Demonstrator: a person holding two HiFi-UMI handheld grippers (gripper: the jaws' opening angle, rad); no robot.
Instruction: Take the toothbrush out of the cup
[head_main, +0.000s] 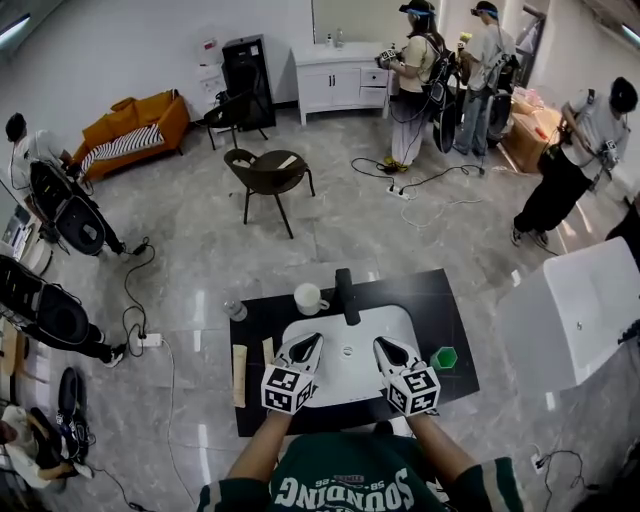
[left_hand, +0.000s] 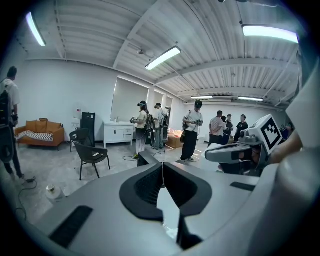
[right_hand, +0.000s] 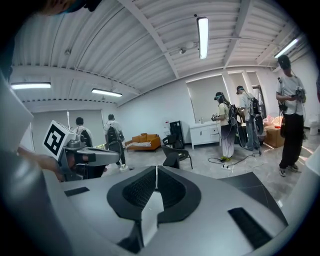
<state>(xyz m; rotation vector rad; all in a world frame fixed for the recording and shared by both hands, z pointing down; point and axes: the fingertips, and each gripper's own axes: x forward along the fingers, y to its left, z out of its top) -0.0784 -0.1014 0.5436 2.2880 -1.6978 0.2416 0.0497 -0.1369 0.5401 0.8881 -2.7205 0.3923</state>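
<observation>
Beyond the left gripper's (head_main: 313, 338) closed fingers (left_hand: 145, 187), apart, stands the cup (head_main: 308, 298).

Open room above the white basin (head_main: 345, 378), ahead of both grippers, up to the black faucet (head_main: 346, 295) standing at the middle of the rear rim. Just left of the faucet, a white cup (head_main: 308, 298) closing that rear corner. Only a narrow gap between left gripper (head_main: 314, 340) and right gripper (head_main: 380, 343), side by side over the basin. To the right, bare black counter (head_main: 440, 300), except for a green piece (head_main: 445, 357) near the basin. To the left, a pale stick (head_main: 268, 350) beside the basin and a small bottle (head_main: 235, 310) at the far corner.
</observation>
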